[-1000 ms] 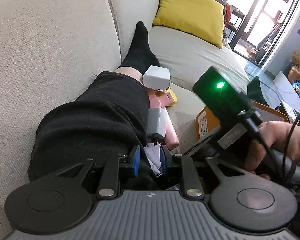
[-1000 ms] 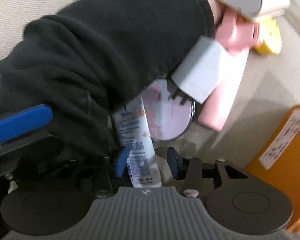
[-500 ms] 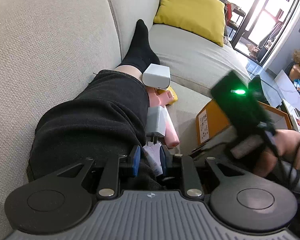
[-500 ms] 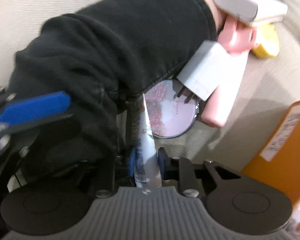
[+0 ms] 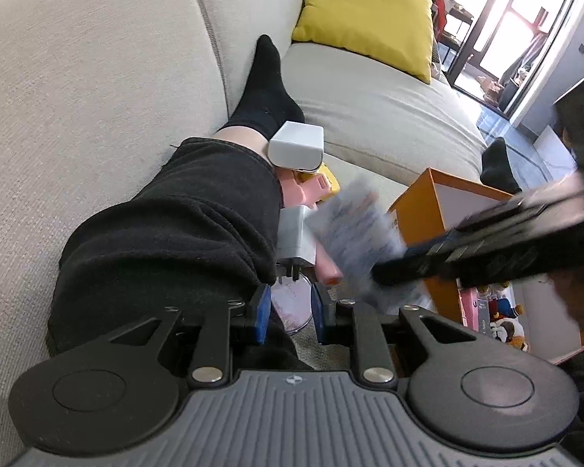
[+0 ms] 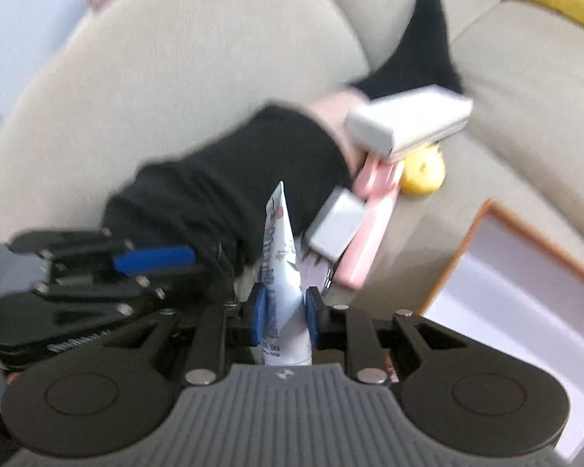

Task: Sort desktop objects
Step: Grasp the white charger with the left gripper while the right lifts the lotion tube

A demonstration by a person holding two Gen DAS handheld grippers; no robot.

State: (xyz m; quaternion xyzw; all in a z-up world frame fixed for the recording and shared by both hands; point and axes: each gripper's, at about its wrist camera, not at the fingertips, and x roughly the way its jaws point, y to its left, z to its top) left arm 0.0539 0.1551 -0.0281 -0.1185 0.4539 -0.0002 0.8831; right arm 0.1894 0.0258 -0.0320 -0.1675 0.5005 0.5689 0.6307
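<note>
In the left wrist view, the left gripper (image 5: 290, 307) is seen low beside a black-trousered leg (image 5: 175, 229), its jaws apart and holding nothing; a round compact (image 5: 292, 303) is partly hidden behind them. The right gripper (image 5: 486, 241) and its white tube (image 5: 362, 233) are blurred. In the right wrist view, also blurred, the right gripper (image 6: 282, 313) is clamped on the tube (image 6: 280, 264), near the orange box (image 6: 525, 272), whose far side is cut off.
</note>
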